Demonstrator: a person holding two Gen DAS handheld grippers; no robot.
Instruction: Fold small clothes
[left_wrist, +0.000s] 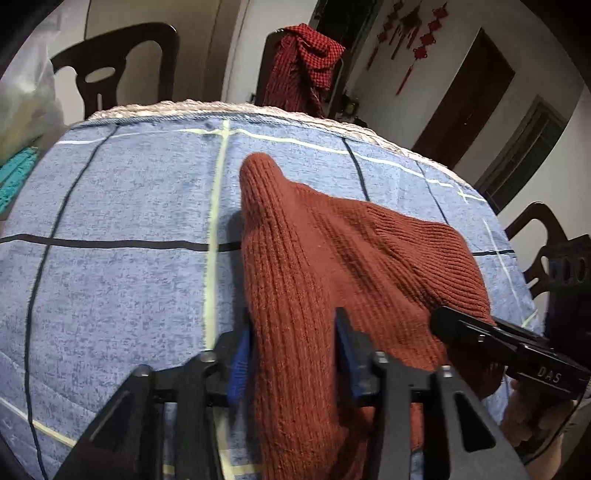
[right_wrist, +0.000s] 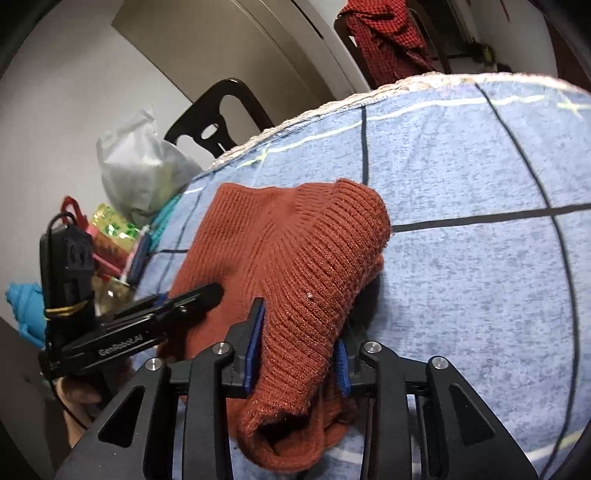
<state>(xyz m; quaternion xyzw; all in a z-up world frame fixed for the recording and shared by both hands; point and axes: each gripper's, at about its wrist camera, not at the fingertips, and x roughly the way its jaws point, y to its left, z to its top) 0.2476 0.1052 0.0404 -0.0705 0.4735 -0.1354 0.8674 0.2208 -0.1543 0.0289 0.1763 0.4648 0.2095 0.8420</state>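
We judged the rust-red knit garment to be light, soft and stretchy, a ribbed piece that would sag and bunch wherever it was not supported, and whose thick folds would cushion a grip rather than slip out of it. It looked sturdy, nothing fragile about it. The ribbed bands and cuffs seemed the best places to take hold, since they are denser and keep an edge straight during a fold.

The garment lay on the blue checked tablecloth, toward the near edge of the table, with one ribbed sleeve end reaching out toward the far edge.

Our left gripper had its jaws partly closed around a thick ridge of the knit, the blue pads pressing the fabric from both sides. Our right gripper was likewise clamped on a rolled ribbed section, the open tube of a cuff or hem hanging just below its jaws. Both held cloth lifted off the tablecloth. The two tools were close together, each visible at the side of the other's view.
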